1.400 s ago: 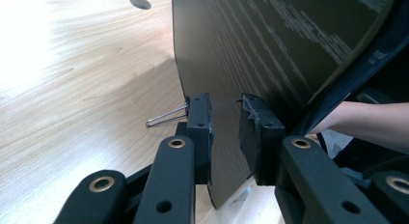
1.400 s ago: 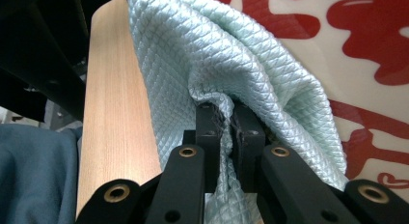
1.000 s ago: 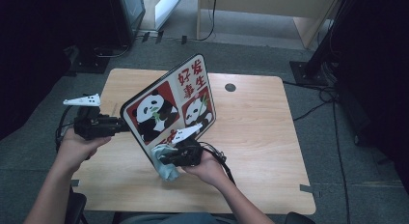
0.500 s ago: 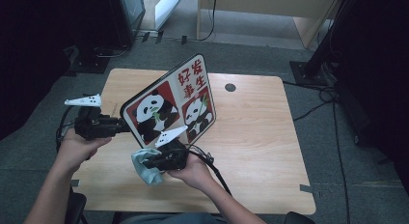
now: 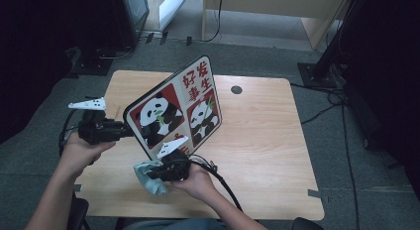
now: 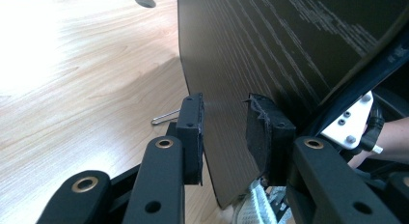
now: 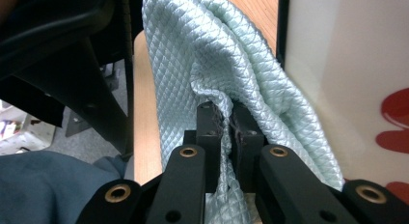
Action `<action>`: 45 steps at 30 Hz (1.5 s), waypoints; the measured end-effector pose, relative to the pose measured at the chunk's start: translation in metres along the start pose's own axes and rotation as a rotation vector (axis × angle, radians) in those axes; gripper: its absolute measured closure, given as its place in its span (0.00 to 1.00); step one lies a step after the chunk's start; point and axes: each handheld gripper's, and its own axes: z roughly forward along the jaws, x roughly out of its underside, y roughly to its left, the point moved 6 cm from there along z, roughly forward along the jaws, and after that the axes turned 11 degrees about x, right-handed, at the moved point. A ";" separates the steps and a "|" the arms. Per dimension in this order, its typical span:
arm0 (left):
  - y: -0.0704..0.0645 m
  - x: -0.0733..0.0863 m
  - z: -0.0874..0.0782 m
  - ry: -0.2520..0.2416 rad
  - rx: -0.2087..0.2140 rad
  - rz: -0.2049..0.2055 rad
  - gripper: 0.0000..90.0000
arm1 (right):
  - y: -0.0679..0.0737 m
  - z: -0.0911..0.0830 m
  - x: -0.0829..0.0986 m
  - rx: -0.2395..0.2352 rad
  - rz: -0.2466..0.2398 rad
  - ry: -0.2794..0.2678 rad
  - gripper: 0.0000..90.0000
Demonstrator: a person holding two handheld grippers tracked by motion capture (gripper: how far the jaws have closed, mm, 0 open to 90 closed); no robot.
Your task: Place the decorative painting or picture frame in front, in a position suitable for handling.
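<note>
left tongs (image 5: 120, 131): clamp panda board (image 5: 173, 108), reads 好发事生 | right tongs (image 7: 225, 119): pinch pale cloth (image 7: 202, 55)

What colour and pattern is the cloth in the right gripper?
Pale mint cloth with a fine diamond weave, clearest in the right gripper view.

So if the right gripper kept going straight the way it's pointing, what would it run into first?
Probably the panda board. The right gripper is shut on the pale cloth, which already bunches ahead of its jaws beside the board's lower edge. Depth is unclear, so it might pass beside the board.
</note>
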 end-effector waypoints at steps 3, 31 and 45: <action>-0.001 0.000 0.000 0.001 -0.001 -0.001 0.76 | 0.000 0.003 0.001 0.002 0.014 -0.007 0.94; -0.002 0.000 0.001 0.002 0.012 -0.007 0.75 | 0.005 -0.003 -0.009 0.074 -0.046 -0.055 0.94; -0.001 0.000 0.001 0.001 0.014 -0.005 0.74 | 0.009 -0.014 -0.034 0.081 -0.073 -0.094 0.94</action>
